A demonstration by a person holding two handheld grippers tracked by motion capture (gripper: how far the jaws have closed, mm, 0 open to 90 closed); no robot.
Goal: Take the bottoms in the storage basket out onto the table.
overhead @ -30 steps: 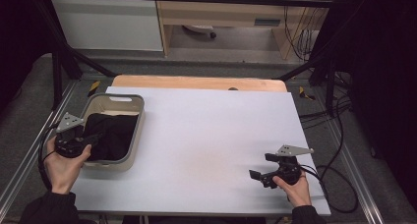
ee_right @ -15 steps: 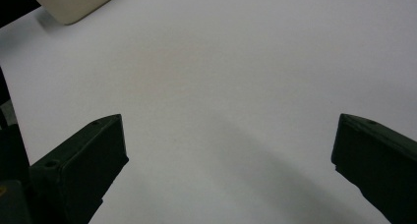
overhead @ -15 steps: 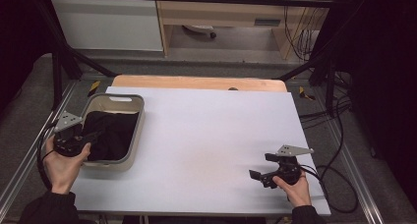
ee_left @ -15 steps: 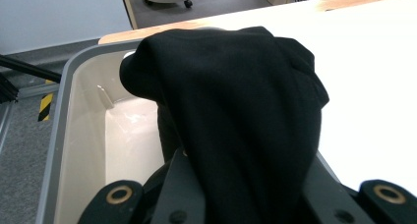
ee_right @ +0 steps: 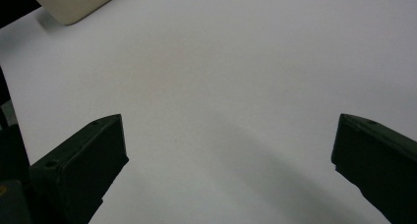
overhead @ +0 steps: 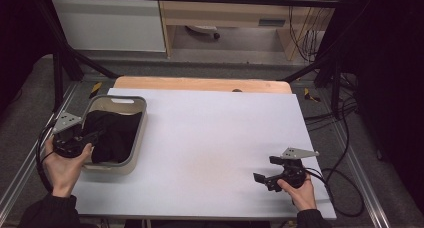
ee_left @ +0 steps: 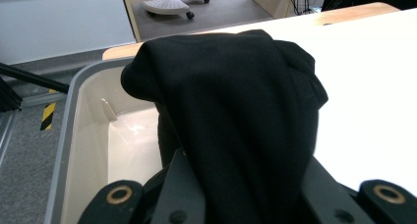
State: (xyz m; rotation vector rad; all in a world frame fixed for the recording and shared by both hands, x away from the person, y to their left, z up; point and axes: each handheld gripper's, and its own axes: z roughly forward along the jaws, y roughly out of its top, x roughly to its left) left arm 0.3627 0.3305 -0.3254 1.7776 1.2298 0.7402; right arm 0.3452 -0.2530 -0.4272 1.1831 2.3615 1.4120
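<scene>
High view: the left gripper [overhead: 92, 136], held at the table's left edge, reaches over the near rim of a beige bin [overhead: 141, 125] with its jaws clamped on a black cloth [overhead: 114, 135] that lies mostly inside the bin. The right gripper [overhead: 266, 171] rests on the white table [overhead: 210, 133] near the right front corner, well apart from the bin.

Left gripper view: the black cloth [ee_left: 236, 116] bulges up from between the jaws (both pressed into the fabric), above the bin's pale interior [ee_left: 123, 140].

Right gripper view: jaws wide apart over bare table [ee_right: 221, 76].
</scene>
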